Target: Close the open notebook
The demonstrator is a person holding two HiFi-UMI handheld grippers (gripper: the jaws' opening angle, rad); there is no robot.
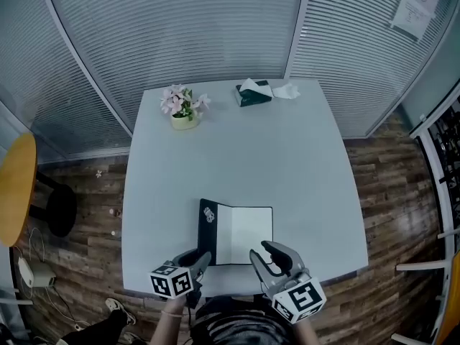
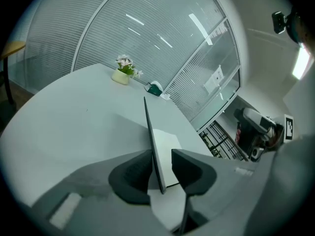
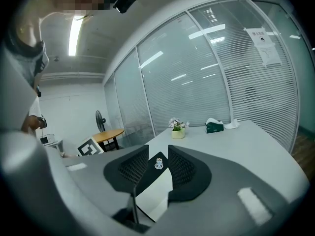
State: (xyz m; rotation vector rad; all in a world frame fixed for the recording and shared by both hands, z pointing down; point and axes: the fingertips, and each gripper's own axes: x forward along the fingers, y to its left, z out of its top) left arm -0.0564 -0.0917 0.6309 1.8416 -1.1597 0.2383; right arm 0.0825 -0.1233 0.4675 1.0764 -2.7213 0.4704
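The notebook (image 1: 244, 236) lies at the table's (image 1: 302, 164) near edge. Along the far edge stand a flower pot (image 1: 184, 119), left, and a tissue box (image 1: 253, 94), right.

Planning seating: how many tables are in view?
2: the white table holding the notebook, and a round wooden table at the head view's left edge, partly cut off.

Cool even light, soft shadows, fisheye-warped dark corners.

Table (image 1: 309, 164) with notebook (image 1: 248, 236), flowerpot (image 1: 184, 110), tissue box (image 1: 253, 94)
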